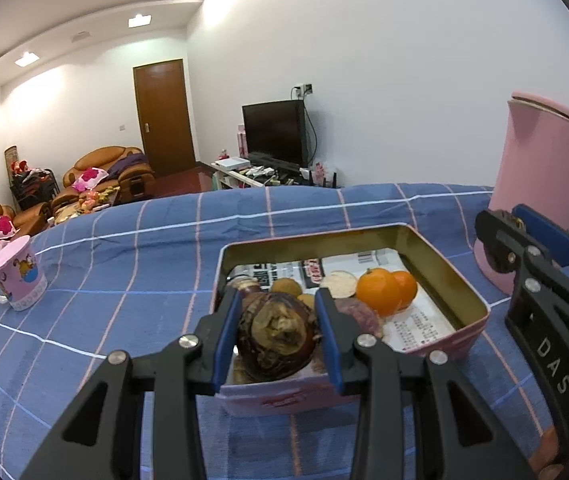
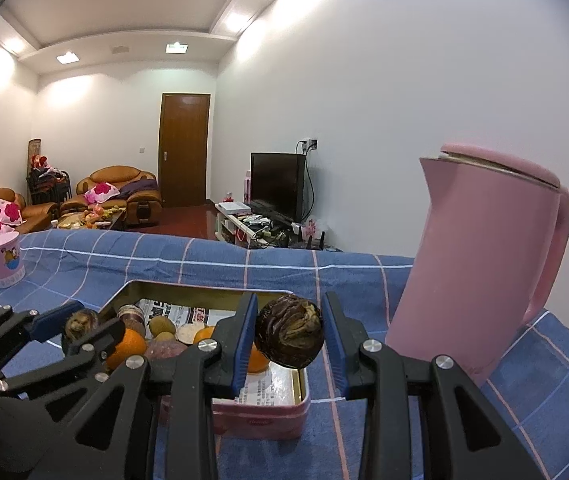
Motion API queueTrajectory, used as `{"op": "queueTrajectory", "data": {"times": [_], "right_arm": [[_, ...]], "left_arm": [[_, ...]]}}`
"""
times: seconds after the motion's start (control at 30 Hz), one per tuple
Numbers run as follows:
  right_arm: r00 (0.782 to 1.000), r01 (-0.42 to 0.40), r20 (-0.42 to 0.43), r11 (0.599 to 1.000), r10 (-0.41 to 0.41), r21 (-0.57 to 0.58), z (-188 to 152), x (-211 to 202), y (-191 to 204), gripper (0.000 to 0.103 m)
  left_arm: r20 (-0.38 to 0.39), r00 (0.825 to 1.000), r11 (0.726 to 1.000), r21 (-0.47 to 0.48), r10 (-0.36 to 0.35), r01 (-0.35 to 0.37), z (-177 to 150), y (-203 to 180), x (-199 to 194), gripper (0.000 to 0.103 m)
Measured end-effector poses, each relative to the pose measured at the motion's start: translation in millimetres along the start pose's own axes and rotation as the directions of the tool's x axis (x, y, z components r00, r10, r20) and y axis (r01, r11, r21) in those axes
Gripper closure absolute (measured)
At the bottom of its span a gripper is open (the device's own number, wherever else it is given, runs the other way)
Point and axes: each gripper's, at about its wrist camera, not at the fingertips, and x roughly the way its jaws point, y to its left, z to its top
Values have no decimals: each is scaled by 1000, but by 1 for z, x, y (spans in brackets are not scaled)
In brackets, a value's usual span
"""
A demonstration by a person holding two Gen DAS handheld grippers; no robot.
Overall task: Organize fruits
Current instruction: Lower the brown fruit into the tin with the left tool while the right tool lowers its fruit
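Note:
A pink tin box [image 1: 472,340] lined with newspaper holds two oranges [image 1: 378,291], small brown fruits [image 1: 286,287] and a purple fruit [image 1: 358,314]. My left gripper [image 1: 278,332] is shut on a dark brown wrinkled fruit [image 1: 278,330] over the box's near left corner. My right gripper [image 2: 288,334] is shut on a second dark brown fruit [image 2: 288,332], held above the box's [image 2: 260,420] near right corner. The left gripper also shows in the right wrist view [image 2: 84,330], and the right one in the left wrist view [image 1: 524,240].
A tall pink kettle [image 2: 480,264] stands right of the box on the blue checked tablecloth [image 1: 124,264]. A pink mug [image 1: 18,276] stands at the far left. The table's far edge lies behind the box.

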Motion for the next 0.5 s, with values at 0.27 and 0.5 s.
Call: {"op": "queueTrajectory", "data": {"times": [0.27,0.5], "right_arm": [[1000,8,-6,1000,-8,29,1,3,-9,68],[999,40,-5,999,-40,36,3,6,-19,68]], "left_arm": [[-4,1000,1000,-4,-29,29,4,-13,5,64],[8,998,998,7,-63,63,17,-27,11,64]]}}
